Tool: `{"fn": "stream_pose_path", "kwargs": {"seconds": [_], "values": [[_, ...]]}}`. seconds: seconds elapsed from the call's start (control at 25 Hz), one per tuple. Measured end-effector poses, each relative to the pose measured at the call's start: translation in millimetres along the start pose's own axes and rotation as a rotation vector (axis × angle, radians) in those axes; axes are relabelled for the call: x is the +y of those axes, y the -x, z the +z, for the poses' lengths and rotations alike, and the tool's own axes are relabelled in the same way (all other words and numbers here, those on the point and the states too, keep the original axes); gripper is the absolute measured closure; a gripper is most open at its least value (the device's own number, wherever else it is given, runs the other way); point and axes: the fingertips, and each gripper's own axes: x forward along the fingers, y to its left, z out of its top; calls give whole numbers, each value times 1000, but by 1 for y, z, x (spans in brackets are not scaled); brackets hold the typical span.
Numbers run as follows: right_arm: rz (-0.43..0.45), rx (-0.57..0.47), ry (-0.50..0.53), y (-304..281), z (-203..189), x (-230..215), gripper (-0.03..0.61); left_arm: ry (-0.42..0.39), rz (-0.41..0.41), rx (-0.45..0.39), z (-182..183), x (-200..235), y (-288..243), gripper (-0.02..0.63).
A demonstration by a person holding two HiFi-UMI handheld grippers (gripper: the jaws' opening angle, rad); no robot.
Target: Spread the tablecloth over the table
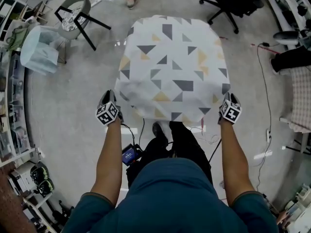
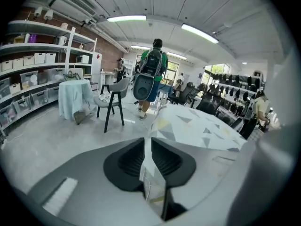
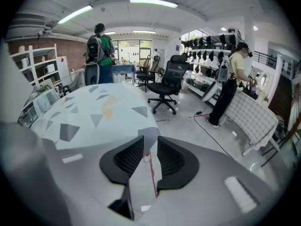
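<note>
The patterned tablecloth (image 1: 172, 67) is draped over the surface, which is hidden beneath it. Its 2 near corners are pinched, 1 between the closed jaws of the left hand-held gripper (image 2: 146, 158), 1 by the right hand-held gripper (image 3: 149, 160). A grey chair (image 1: 77, 11) is seen beyond.

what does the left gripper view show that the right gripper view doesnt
Only the left gripper view: the left tool shut on a corner of the tablecloth, plus a grey chair and a pale blue draped stand in plain sight. Only the right gripper view: the right tool shut on the other corner, a floor cable and a quilted white panel. Both: the patterned tablecloth stretching ahead and a person with a backpack.
</note>
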Motion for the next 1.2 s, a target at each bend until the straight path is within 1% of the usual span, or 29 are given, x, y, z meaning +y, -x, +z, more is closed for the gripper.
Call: {"fn": "stream_pose_path", "kwargs": {"seconds": [0.08, 0.2, 0.36, 0.48, 0.6, 0.76, 0.92, 1.04, 1.2], "values": [[62, -79, 34, 17, 25, 19, 502, -17, -44, -78, 33, -14, 6, 581], [175, -205, 83, 51, 66, 60, 503, -46, -121, -197, 87, -40, 22, 613], [324, -363, 137, 110, 121, 116, 509, -92, -241, -332, 151, -79, 57, 615], [426, -463, 192, 160, 155, 154, 520, -154, -343, -421, 192, -112, 92, 615], [513, -554, 256, 214, 182, 186, 535, -246, -438, -495, 228, -145, 130, 615], [610, -647, 303, 286, 213, 214, 548, -373, -529, -581, 264, -183, 186, 615], [684, -730, 348, 364, 238, 234, 559, -466, -564, -637, 289, -208, 246, 615], [711, -772, 377, 409, 251, 241, 568, -490, -584, -673, 306, -220, 285, 615], [711, -773, 393, 450, 259, 242, 569, -500, -630, -705, 316, -238, 328, 615]]}}
